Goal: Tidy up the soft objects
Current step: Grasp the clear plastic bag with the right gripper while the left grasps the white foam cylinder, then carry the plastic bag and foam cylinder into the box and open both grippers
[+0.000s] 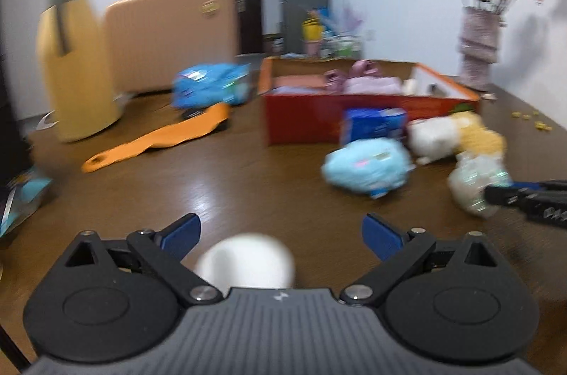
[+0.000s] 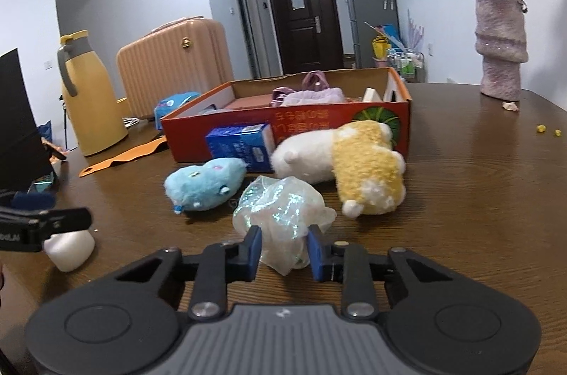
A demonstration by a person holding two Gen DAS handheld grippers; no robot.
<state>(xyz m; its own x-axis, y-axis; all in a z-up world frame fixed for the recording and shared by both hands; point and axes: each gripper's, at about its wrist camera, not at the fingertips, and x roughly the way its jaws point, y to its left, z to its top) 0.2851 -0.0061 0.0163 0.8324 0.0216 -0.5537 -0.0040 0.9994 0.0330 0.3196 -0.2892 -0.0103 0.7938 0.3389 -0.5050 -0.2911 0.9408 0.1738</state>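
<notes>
My right gripper [image 2: 284,249] is shut on a shiny crinkled plastic-wrapped bundle [image 2: 280,215] on the brown table; it also shows in the left wrist view [image 1: 473,185]. Behind it lie a light-blue plush [image 2: 205,185], a white-and-yellow plush [image 2: 351,162] and a blue tissue pack [image 2: 241,146]. An open orange box [image 2: 283,121] behind them holds pink soft items [image 2: 312,91]. My left gripper [image 1: 281,235] is open, with a white round object [image 1: 248,263] below its jaws; the object also shows in the right wrist view [image 2: 69,249]. The left view is blurred.
A yellow thermos jug [image 2: 90,95], a peach suitcase [image 2: 173,66], an orange flat tool [image 1: 156,137] and a blue packet [image 1: 212,84] stand at the left. A pink vase with flowers [image 2: 501,45] stands at the back right. Yellow crumbs [image 2: 547,130] lie nearby.
</notes>
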